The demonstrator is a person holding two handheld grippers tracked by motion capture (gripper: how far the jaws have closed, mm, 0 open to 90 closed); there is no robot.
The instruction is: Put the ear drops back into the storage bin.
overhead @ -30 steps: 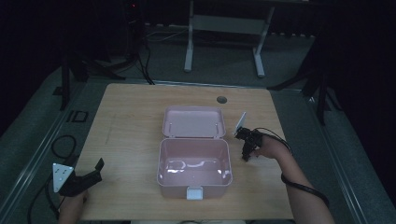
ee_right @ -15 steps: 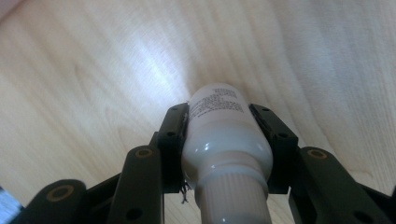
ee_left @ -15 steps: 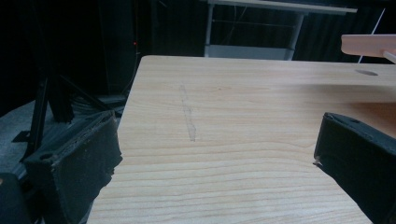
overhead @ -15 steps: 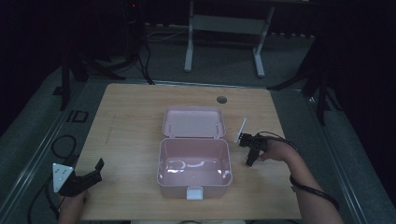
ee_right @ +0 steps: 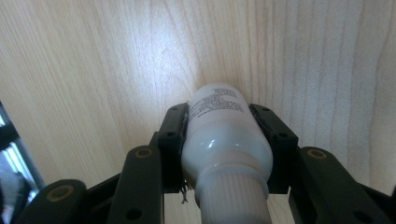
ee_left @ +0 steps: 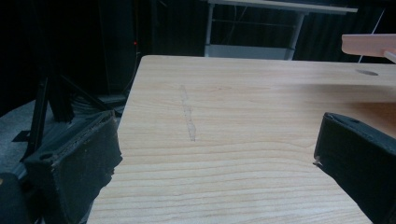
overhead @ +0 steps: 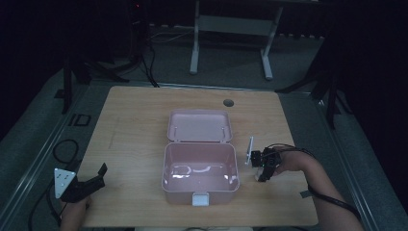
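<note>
Right gripper view: right gripper [ee_right: 224,140] jaws clamped on white bottle [ee_right: 224,140], just above table [ee_right: 93,70]. Grab done, I'd say; drop into open pink box [overhead: 199,185] left. Left gripper [ee_left: 219,158] jaws wide, empty.

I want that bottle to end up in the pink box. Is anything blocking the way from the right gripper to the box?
Nothing visible does. The right gripper holds the white bottle just right of the open pink box, whose lid lies flat behind it; only the near wall must be cleared.
</note>
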